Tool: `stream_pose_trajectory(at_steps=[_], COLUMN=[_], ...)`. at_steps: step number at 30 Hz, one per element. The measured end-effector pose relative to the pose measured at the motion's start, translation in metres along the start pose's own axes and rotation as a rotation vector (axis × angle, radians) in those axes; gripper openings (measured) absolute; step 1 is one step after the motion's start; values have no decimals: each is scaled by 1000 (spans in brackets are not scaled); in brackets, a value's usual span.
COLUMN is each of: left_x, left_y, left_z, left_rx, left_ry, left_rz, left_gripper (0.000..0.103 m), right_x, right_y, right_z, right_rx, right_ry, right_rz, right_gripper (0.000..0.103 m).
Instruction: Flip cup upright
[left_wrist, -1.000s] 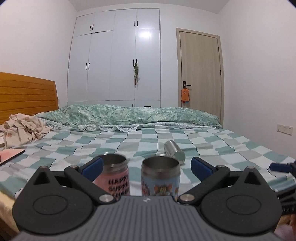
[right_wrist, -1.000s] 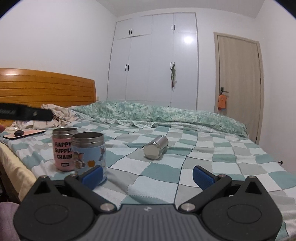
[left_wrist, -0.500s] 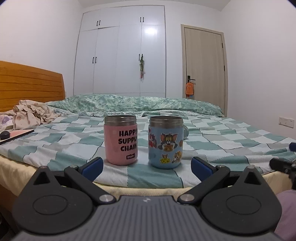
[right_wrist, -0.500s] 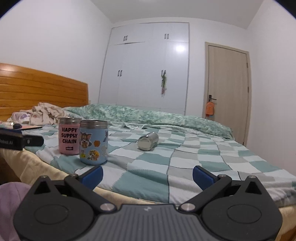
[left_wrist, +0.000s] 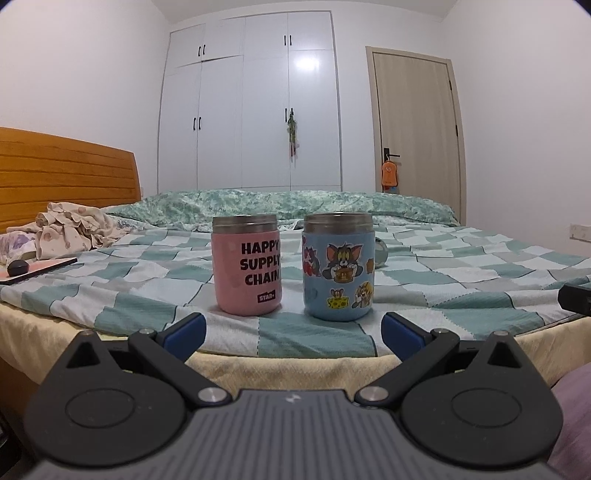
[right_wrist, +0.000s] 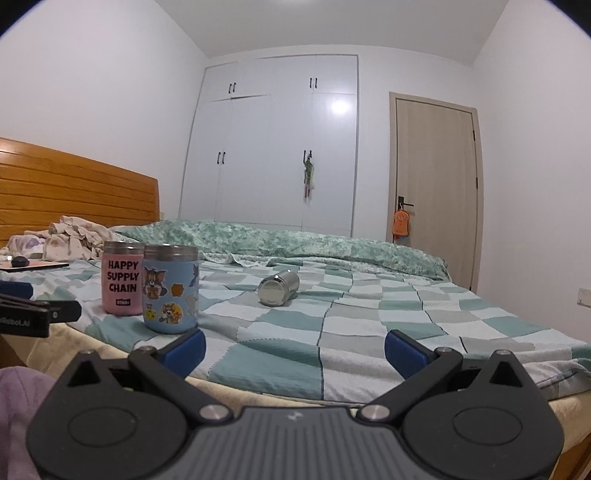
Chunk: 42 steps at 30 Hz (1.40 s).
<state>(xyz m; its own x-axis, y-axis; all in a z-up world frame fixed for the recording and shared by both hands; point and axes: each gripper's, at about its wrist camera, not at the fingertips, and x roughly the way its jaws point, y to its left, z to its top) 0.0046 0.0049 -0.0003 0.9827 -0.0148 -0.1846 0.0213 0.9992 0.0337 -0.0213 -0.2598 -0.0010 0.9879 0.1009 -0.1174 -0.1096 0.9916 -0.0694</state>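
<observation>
A plain steel cup (right_wrist: 277, 287) lies on its side on the checked bed sheet, its base toward me; in the left wrist view only its edge (left_wrist: 380, 252) shows behind the blue cup. A pink cup (left_wrist: 246, 264) (right_wrist: 122, 277) marked HAPPY SUPPLY CHAIN and a blue cartoon cup (left_wrist: 338, 265) (right_wrist: 170, 288) stand upright near the bed's front edge. My left gripper (left_wrist: 292, 331) is open and empty, just short of the bed edge before the two cups. My right gripper (right_wrist: 294, 347) is open and empty at the bed edge, well short of the steel cup.
The bed (right_wrist: 362, 325) has a green-white checked sheet and a rolled quilt (right_wrist: 295, 240) at the back. Crumpled clothes (left_wrist: 70, 229) and a flat pad with a dark object (left_wrist: 22, 268) lie at the left by the wooden headboard. A wardrobe and door stand behind.
Both grippers have pulled back and dropped lower, from over the bed to its front edge. The cups have not moved. Both grippers stay open.
</observation>
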Motion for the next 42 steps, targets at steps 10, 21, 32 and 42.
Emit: stream_pose_trajectory(at_steps=[10,21,32,42], left_x=[-2,-2,-2,-2], left_y=[-1,-1,-1,-1], left_z=[-1,-2,-2,-2], left_rx=[9,3,0,0], left_ry=[-6,-6,-11,-11], left_rz=[3,-1,-7,-7], left_gripper=[103,103,103,103], right_x=[2,3,3,2], right_y=[-3,-2,-3,-2], right_z=[-4,-4,-4,-4], right_rx=[15,22,22,22], right_ry=[1,-6,-8,-9], right_rz=[-28,-31,-32,-32], right_gripper=[103,103,103,103])
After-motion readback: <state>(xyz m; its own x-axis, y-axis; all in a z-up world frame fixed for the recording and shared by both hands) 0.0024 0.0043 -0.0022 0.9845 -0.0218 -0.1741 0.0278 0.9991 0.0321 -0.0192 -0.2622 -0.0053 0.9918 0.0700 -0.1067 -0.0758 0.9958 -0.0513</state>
